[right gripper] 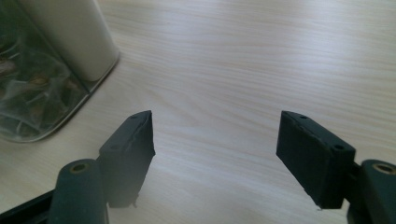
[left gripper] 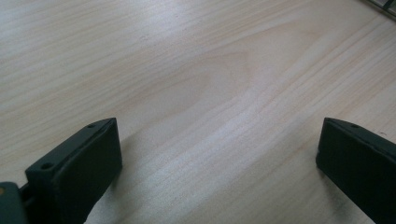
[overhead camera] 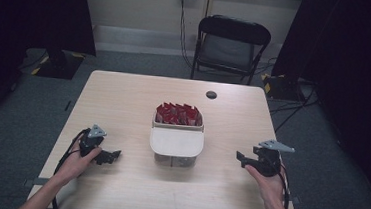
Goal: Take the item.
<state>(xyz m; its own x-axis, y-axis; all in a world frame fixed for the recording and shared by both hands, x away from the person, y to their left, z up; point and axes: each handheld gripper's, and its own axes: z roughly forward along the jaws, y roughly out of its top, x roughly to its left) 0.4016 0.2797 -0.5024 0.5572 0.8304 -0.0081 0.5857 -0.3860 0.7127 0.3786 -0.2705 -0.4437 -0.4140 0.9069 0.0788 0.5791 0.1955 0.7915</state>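
The clear container (overhead camera: 176, 144) with its cream lid and red packets sits between my grippers, ahead and to the left of my right gripper (overhead camera: 242, 158) and well apart from my left gripper (overhead camera: 114, 155). Both stand wide and empty. It looks light, rigid and slick-walled, so I'd clamp its flat sides under the lid rim.

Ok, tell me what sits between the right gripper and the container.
Nothing: in the high view, bare tabletop separates the right gripper from the lidded container; the right gripper view shows its open fingers over bare wood.
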